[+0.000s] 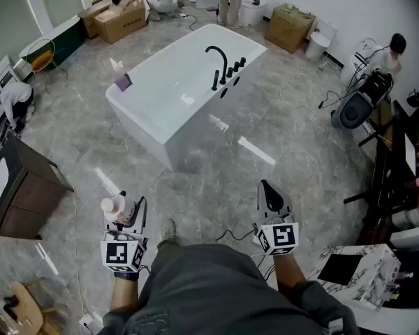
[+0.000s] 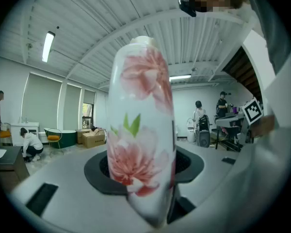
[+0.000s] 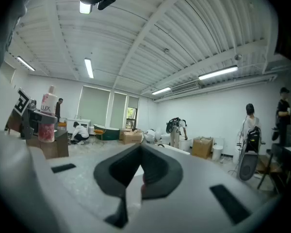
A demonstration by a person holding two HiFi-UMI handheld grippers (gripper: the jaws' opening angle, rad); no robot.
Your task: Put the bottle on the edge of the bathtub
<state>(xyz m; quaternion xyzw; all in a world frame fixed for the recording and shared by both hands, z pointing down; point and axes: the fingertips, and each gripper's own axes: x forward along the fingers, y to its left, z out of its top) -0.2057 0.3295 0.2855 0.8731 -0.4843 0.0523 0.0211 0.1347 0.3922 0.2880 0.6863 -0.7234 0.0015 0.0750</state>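
Note:
A white bottle with pink flowers (image 1: 117, 206) stands upright in my left gripper (image 1: 126, 212), which is shut on its body, low at the left of the head view. In the left gripper view the bottle (image 2: 141, 130) fills the middle and hides the gap between the jaws. It also shows at the far left of the right gripper view (image 3: 48, 115). The white bathtub (image 1: 136, 121) with a black faucet (image 1: 218, 65) stands on the floor well ahead of both grippers. My right gripper (image 1: 271, 195) is shut with nothing in it (image 3: 141, 171).
A small purple item (image 1: 123, 82) lies on the tub's left rim. Cardboard boxes (image 1: 122, 16) (image 1: 290, 26) stand beyond the tub, a dark cabinet (image 1: 21, 187) is at the left, a marble-topped table (image 1: 363, 271) at the lower right. Cables cross the floor, and several people work around the room.

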